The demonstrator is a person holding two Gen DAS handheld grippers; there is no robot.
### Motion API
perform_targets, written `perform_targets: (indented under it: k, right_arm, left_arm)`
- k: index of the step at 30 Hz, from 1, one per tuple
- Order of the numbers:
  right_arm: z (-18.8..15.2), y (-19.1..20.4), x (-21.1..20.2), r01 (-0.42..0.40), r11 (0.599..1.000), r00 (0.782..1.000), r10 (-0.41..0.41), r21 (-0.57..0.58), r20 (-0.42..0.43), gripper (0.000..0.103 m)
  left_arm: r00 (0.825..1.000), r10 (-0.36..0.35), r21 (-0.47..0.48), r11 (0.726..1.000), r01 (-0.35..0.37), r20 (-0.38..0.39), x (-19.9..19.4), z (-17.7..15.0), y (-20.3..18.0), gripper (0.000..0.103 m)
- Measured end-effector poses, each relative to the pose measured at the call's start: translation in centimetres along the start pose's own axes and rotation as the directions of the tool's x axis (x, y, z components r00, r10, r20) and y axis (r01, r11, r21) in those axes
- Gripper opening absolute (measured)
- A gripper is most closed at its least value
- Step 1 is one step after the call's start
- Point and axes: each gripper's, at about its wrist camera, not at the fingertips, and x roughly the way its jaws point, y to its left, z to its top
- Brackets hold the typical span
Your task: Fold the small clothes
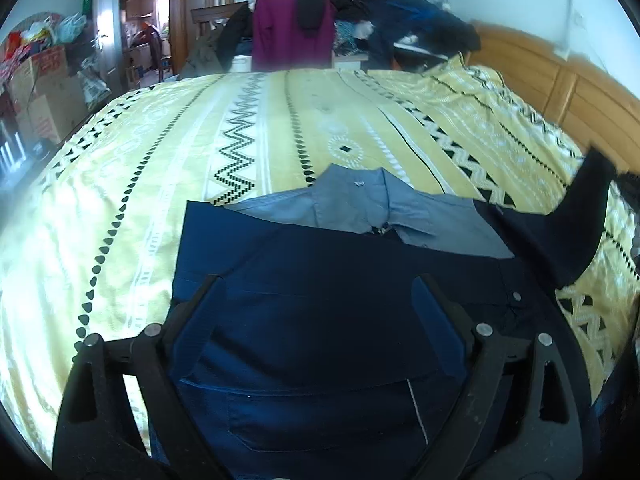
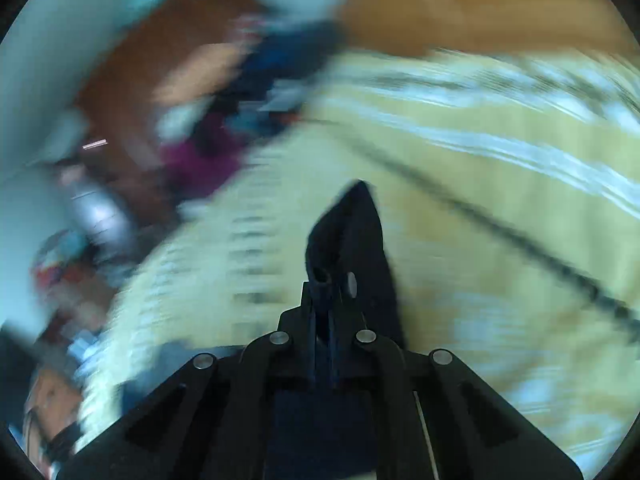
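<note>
Folding in progress: navy shirt [image 1: 304, 320] lies flat on the yellow patterned bedspread [image 1: 120, 200], collar away from the camera. Right gripper [image 2: 344, 236] is clamped on the dark sleeve [image 1: 576, 220], lifted at the shirt's right. Left gripper [image 1: 316, 284] hangs wide apart over the body, empty.

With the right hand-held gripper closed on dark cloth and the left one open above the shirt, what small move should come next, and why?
Probably carry the sleeve inward across the shirt and lay it down. The right hand-held gripper is shut on the sleeve's end, which is lifted off the bedspread at the shirt's side, while the body lies flat, collar away from the camera. The left hand-held gripper is open above it, holding nothing.
</note>
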Motion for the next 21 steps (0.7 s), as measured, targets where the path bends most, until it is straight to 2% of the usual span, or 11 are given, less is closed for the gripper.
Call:
perform_targets:
  k: [2, 4, 7, 9, 12, 14, 15, 16, 18, 20, 21]
  right_arm:
    - [-0.2, 7.5, 0.3, -0.144, 0.981, 0.99, 0.144, -0.129, -0.009, 0.007]
    - [-0.4, 13.4, 0.5, -0.281, 0.942, 0.96, 0.279, -0.184, -0.037, 0.007]
    - [-2.1, 19.1, 1.2, -0.456, 0.876, 0.89, 0.445, -0.157, -0.097, 0.008]
    - [-5.2, 24.5, 3.3, -0.493, 0.841, 0.87, 0.473, -0.222, -0.141, 0.009]
    - [-11.2, 30.3, 10.0, -0.579, 0.806, 0.805, 0.541, -0.123, -0.244, 0.013]
    - [-16.1, 34.6, 14.0, -0.626, 0.768, 0.754, 0.555, -0.132, -0.351, 0.02]
    - [-19.7, 36.7, 16.6, -0.622, 0.774, 0.738, 0.53, -0.118, -0.417, 0.03]
    - [-22.1, 37.7, 18.2, -0.607, 0.786, 0.733, 0.495, -0.12, -0.466, 0.038]
    - [-26.3, 39.0, 19.5, -0.577, 0.801, 0.726, 0.413, -0.16, -0.549, 0.039]
    - [-27.9, 37.8, 17.9, -0.604, 0.791, 0.691, 0.458, -0.098, -0.559, 0.04]
    - [-28.0, 36.6, 16.6, -0.604, 0.791, 0.693, 0.46, -0.099, -0.556, 0.04]
  left_arm:
    - [1.0, -0.002, -0.016, 1.0, 0.002, 0.009, -0.5, -0.1, 0.8, 0.093]
    - [1.0, 0.001, -0.024, 1.0, -0.001, 0.031, -1.5, -0.2, 1.7, 0.093]
    - [1.0, 0.01, -0.058, 0.998, -0.008, 0.028, -2.2, -0.7, 3.6, 0.093]
    - [1.0, 0.006, -0.102, 0.995, -0.004, 0.016, -2.0, -0.8, 4.7, 0.093]
    - [1.0, -0.012, -0.149, 0.989, 0.015, 0.022, -2.5, -1.5, 5.5, 0.093]
    - [1.0, -0.016, -0.156, 0.988, 0.017, 0.007, -3.2, -2.1, 5.9, 0.093]
    - [1.0, -0.002, -0.147, 0.989, 0.002, 0.004, -3.7, -2.4, 6.3, 0.093]
    - [1.0, 0.017, -0.141, 0.99, -0.016, 0.003, -4.2, -2.7, 6.8, 0.093]
    - [0.999, 0.045, -0.158, 0.986, -0.044, 0.004, -5.1, -3.3, 8.2, 0.094]
    - [0.997, 0.079, -0.182, 0.98, -0.078, -0.001, -5.4, -4.0, 9.7, 0.099]
    - [0.996, 0.09, -0.191, 0.978, -0.09, -0.009, -5.3, -4.4, 10.4, 0.102]
